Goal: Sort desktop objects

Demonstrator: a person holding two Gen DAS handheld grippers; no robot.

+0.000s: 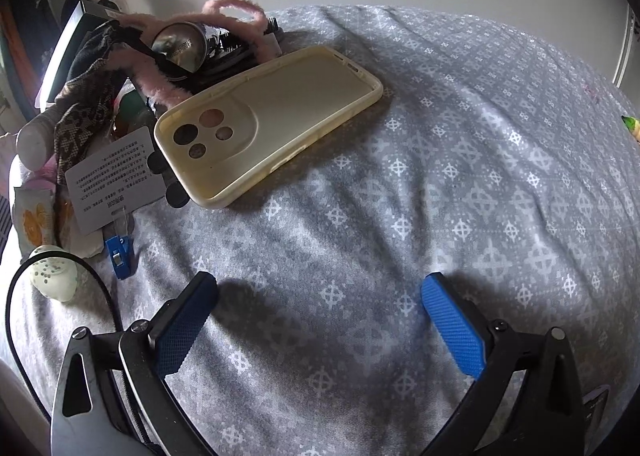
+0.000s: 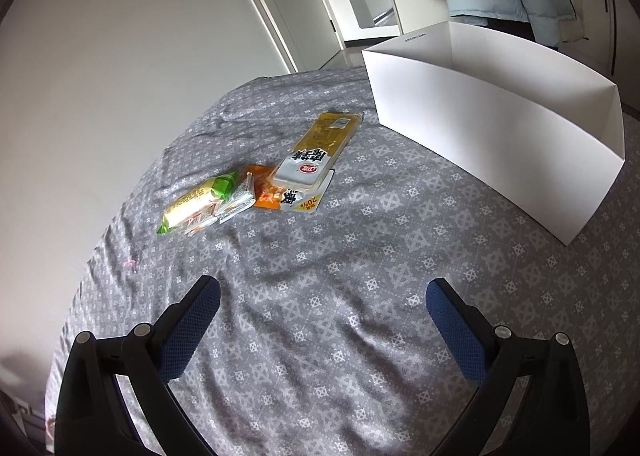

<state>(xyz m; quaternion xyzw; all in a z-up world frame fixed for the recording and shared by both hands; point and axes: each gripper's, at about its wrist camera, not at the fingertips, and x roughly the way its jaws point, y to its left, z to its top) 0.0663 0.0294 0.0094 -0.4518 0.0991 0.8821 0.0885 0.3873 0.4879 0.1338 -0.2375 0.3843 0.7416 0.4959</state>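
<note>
In the left wrist view a cream phone case (image 1: 268, 123) lies face up on the grey patterned cloth (image 1: 400, 215), ahead and left of my open, empty left gripper (image 1: 320, 288). In the right wrist view snack packets lie ahead of my open, empty right gripper (image 2: 322, 292): a green and yellow packet (image 2: 196, 201), an orange packet (image 2: 266, 191) and a long yellow and white packet (image 2: 320, 147) partly on top of it. A white open box (image 2: 500, 127) stands at the right.
A pile at the left of the left wrist view holds a pink fuzzy headband (image 1: 236, 15), a round silver tin (image 1: 180, 45), a printed card (image 1: 112, 179), a blue clip (image 1: 120, 252), a white perforated egg-shaped thing (image 1: 54, 274) and leopard cloth (image 1: 80, 119). Wall and doors stand behind the table.
</note>
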